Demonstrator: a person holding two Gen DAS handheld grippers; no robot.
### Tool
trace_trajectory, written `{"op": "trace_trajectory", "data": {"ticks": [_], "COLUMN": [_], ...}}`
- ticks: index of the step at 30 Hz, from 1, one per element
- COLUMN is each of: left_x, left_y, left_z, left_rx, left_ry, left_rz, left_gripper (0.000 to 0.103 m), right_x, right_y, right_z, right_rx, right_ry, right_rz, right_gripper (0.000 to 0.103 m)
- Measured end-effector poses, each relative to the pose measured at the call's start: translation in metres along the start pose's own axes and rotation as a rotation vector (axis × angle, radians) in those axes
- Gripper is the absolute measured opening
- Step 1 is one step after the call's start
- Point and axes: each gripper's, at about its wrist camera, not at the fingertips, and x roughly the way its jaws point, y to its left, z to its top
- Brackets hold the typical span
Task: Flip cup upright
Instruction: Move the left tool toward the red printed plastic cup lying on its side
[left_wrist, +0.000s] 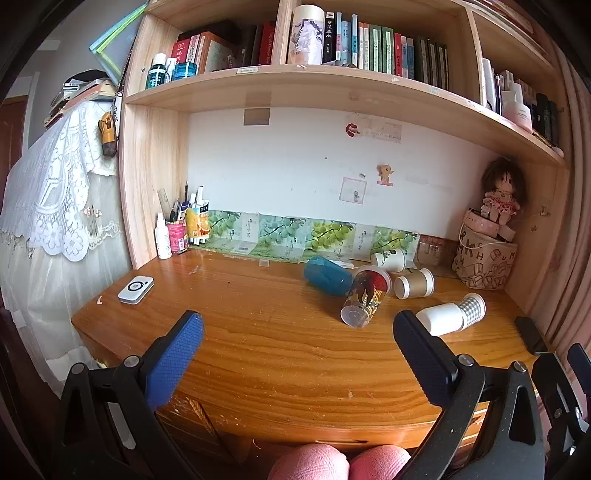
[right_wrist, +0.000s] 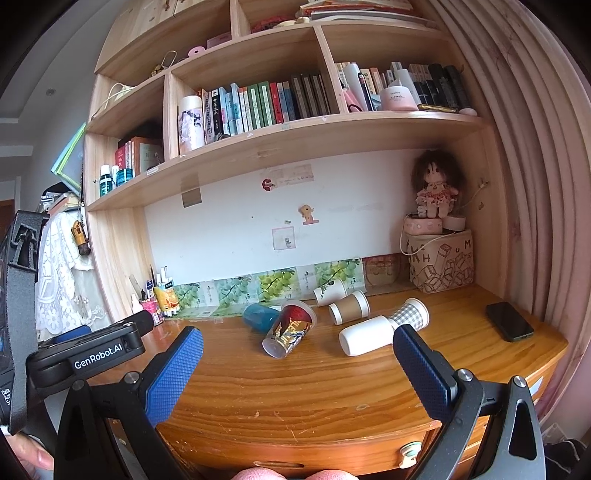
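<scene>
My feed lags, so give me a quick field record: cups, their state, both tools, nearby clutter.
cups on side: blue cup; printed clear cup; brown paper cup; white paper cup; plain white cup; checked cup
cups upright: none
left tool: open, above the desk, holding nothing
right tool: open, holding nothing
clutter: phone, white device

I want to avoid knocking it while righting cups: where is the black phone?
The black phone lies flat near the desk's right edge in the right wrist view, right of the checked cup and in front of the lettered basket.
</scene>
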Motion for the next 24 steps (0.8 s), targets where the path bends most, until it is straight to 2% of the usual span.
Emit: {"op": "trace_trajectory", "data": {"ticks": [8, 11, 14, 20, 24], "left_x": [0.018, 0.028, 0.04, 0.058, 0.078], "left_y": [0.005, 0.009, 0.007, -0.007, -0.015], "left_z": [0.018, 0.025, 0.032, 0.043, 0.053], "left_rx": [0.059, 0.06, 0.101, 0.197, 0.219], "left_ry": [0.006, 0.039, 0.08, 0.096, 0.13], "left_rz": [0.002, -0.04, -0.078, -0.091, -0.122], "left_gripper": [0.103, 0.103, 0.103, 0.103, 0.103], "right_x": [0.013, 0.019, 0.023, 0.031, 0.041], "right_y": [0.008, 0.007, 0.006, 0.0, -0.007], "right_z": [-0.003, -0.002, -0.001, 0.001, 0.004], "right_rx": [0.012, 0.022, 0.021, 0.019, 0.01], "right_ry": [0.017, 0.027, 0.036, 0.046, 0.051], "right_rz": [-0.006, -0.009, -0.012, -0.022, -0.04], "right_gripper": [0.103, 0.103, 0.103, 0.103, 0.103]}}
